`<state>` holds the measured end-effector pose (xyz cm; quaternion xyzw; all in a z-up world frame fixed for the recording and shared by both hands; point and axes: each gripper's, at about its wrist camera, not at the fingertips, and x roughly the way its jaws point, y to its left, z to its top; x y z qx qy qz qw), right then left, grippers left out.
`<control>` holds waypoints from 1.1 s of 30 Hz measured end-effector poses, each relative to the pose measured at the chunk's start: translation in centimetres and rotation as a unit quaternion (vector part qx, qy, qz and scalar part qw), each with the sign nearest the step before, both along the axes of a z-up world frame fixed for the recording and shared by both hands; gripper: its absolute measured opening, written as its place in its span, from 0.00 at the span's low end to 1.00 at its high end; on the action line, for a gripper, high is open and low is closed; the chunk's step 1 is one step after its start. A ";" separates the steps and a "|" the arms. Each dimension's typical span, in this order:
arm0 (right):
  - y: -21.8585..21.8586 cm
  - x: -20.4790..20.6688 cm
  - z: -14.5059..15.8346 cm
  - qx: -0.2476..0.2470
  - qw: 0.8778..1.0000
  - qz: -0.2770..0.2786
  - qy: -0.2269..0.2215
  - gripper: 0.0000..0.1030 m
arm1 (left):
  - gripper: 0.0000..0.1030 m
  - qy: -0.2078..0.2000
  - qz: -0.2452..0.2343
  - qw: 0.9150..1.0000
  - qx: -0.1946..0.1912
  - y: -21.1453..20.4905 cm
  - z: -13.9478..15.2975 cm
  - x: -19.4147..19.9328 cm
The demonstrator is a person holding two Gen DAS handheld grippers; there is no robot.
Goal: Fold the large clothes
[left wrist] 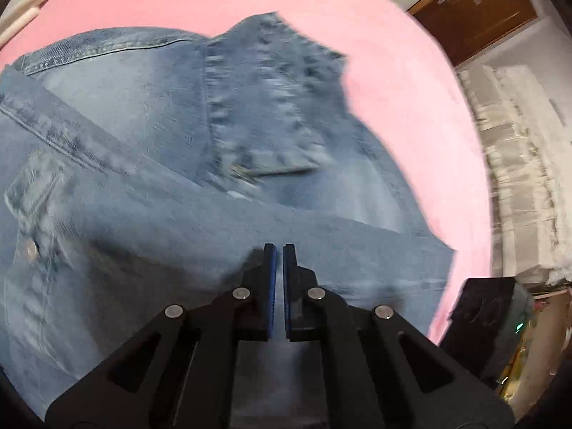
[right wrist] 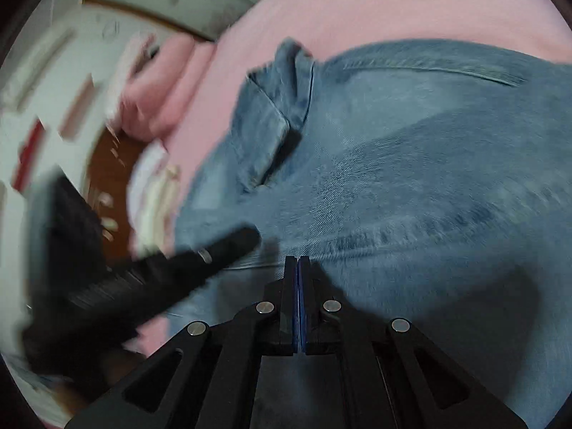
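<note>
Blurred denim jacket [left wrist: 178, 164] on pink bedsheet [left wrist: 411, 107], left hand-held gripper [left wrist: 279, 250] closed above it

Both hand-held grippers [left wrist: 279, 250] [right wrist: 297, 261] closed, angled downward

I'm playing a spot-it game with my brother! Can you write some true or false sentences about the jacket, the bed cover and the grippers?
1. The denim jacket lies on a pink cover. True.
2. The left gripper is wide open. False: it is shut, with nothing seen between its fingers.
3. The right gripper is shut. True.
4. The jacket is red. False: it is faded blue.
5. A metal button shows on the jacket. True.
</note>
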<state>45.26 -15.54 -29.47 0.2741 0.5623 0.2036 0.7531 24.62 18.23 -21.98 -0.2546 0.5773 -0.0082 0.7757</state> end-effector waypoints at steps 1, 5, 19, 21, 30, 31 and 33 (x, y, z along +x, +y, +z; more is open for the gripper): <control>-0.9 0.4 -0.4 0.018 1.000 -0.003 0.003 0.00 | 0.01 0.011 -0.007 0.999 0.040 1.1 -0.6 0.3; -10.5 1.5 -0.3 -0.062 0.993 -0.100 0.003 0.00 | 0.01 -0.001 0.028 0.994 0.108 7.3 -1.1 -0.3; -12.1 4.2 3.3 -0.001 0.989 -0.134 -0.063 0.00 | 0.01 -0.021 -0.003 1.000 -0.005 1.0 1.5 0.4; -7.9 4.2 0.4 0.037 0.996 -0.078 -0.014 0.00 | 0.01 0.003 -0.027 1.000 0.001 -1.1 0.7 0.5; -12.6 -1.7 -3.1 -0.032 0.984 -0.173 0.040 0.00 | 0.01 0.038 0.011 0.992 0.118 4.2 -0.2 -2.4; -14.6 -2.4 -3.1 -0.032 0.978 -0.203 0.042 0.00 | 0.01 0.047 0.028 0.991 0.120 5.4 -0.4 -2.9; -17.2 -3.3 -2.9 -0.038 0.967 -0.248 0.052 0.00 | 0.01 0.048 0.075 0.993 0.076 8.4 -0.5 -4.4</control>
